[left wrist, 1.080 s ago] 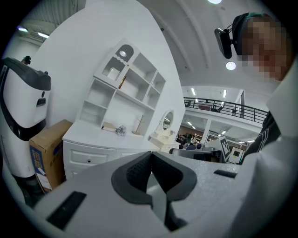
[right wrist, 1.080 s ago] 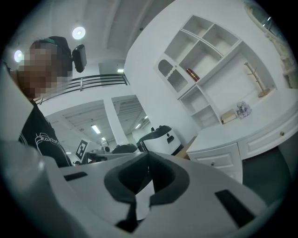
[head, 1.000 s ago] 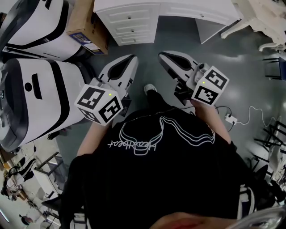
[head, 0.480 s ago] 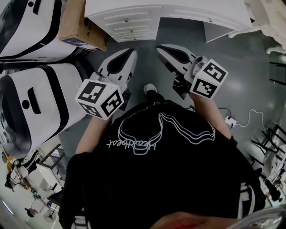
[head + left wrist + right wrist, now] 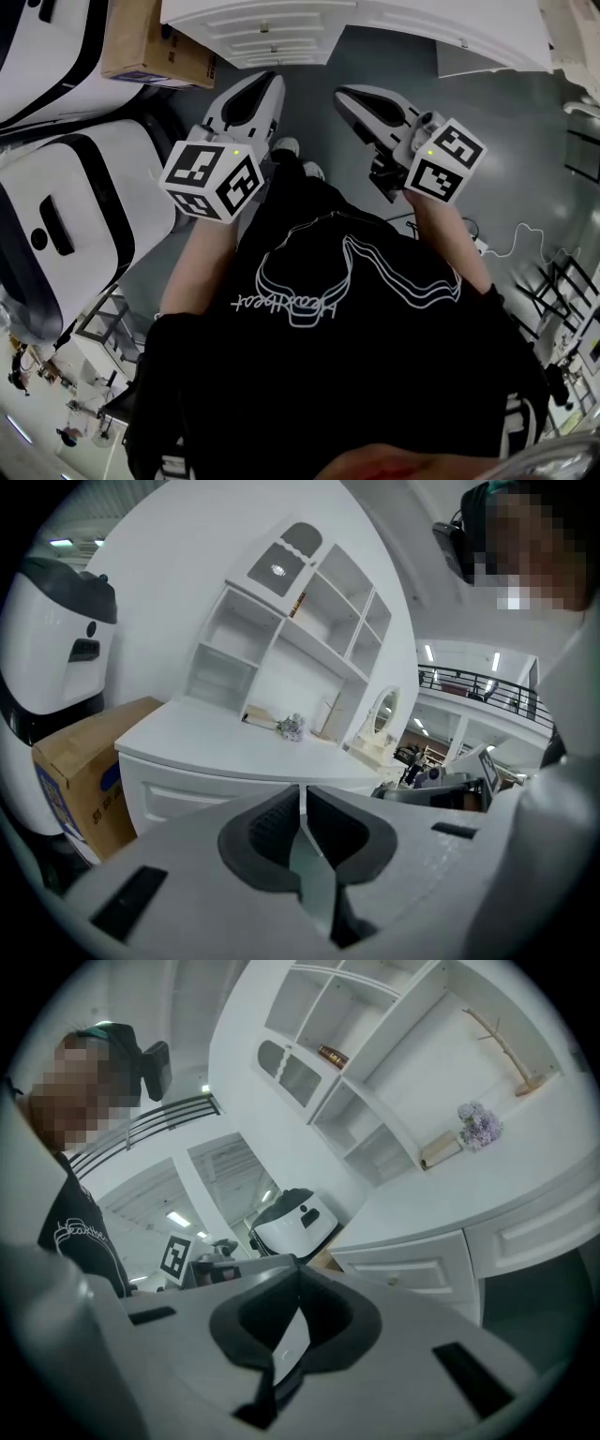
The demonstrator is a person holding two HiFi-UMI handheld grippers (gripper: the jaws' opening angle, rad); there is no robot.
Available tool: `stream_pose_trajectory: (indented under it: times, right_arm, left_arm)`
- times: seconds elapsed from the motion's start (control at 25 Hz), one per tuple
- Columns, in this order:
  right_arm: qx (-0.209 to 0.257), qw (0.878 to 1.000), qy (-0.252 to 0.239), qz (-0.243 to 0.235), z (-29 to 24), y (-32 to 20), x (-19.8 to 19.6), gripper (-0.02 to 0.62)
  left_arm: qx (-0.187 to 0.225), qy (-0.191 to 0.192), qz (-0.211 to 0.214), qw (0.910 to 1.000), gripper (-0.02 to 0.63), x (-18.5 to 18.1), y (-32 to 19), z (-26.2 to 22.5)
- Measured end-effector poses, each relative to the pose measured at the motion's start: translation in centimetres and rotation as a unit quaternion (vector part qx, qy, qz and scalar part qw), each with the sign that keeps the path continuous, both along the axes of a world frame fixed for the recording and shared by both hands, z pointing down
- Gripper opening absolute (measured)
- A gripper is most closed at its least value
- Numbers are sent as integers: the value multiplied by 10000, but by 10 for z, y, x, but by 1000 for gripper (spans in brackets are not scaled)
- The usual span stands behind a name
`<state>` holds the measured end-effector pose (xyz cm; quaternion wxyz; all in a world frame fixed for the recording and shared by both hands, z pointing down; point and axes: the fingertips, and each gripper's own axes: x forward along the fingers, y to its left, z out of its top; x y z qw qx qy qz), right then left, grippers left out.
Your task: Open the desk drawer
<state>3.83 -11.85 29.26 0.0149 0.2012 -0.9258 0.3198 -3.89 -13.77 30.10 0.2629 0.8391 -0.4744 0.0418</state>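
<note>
1. The left tongs (image 5: 301, 791) are closed with nothing between them. The right tongs (image 5: 298, 1267) are also closed and empty. Both are held out ahead of the person's chest, well short of the bench (image 5: 422, 23). Closed tongs cannot take a knob, so I judge that the pulling pair should open before it arrives.
2. A shoe (image 5: 286, 147) shows beneath the tongs on the grey floor (image 5: 506, 122), with bare floor between it and the bench. Step in to close that gap, but leave room for a drawer to slide out toward the body.
3. On the left stand white machine housings (image 5: 66, 216), and a cardboard box (image 5: 150, 42) sits just beside the bench's left end. Keep the left arm clear of both on the way in.
4. The drawer stack (image 5: 272, 42) sits under the left part of the bench, and every front looks shut. A small knob (image 5: 392, 1281) shows on one front in the right gripper view. Bring the tongs in level with it and close one jaw on either side. Then draw straight back along the drawer's run, neither lifting nor twisting.
5. Farther back, a flower bunch (image 5: 478, 1127) lies on the bench top below the open shelves (image 5: 281, 639). A steady pull should keep it from being jolted.
</note>
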Motion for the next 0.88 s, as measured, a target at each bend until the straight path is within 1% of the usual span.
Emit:
stream_pose_trajectory:
  times: [0.08, 0.2, 0.36, 0.52, 0.64, 0.88]
  right_arm:
    - [-159, 9998, 88, 28, 18, -9, -5, 6]
    - [-395, 9989, 228, 61, 40, -17, -7, 6]
    - [-637, 9975, 268, 157, 59, -34, -14, 6]
    - [-801, 9961, 336, 147, 73, -47, -25, 6]
    - [-852, 9956, 360, 148, 81, -57, -30, 6]
    - [-1160, 9919, 422, 288, 109, -66, -32, 6]
  left_arm:
    - [-20, -82, -56, 9999, 17, -8, -17, 19]
    - [-180, -181, -107, 9996, 45, -14, -37, 46]
    - [-277, -374, -203, 9987, 80, -24, -62, 77]
    - [-535, -350, -369, 9973, 129, -38, -79, 109]
    - [-618, -480, -499, 9957, 142, -46, -92, 130]
    - [-817, -753, -748, 9910, 144, -53, -114, 175]
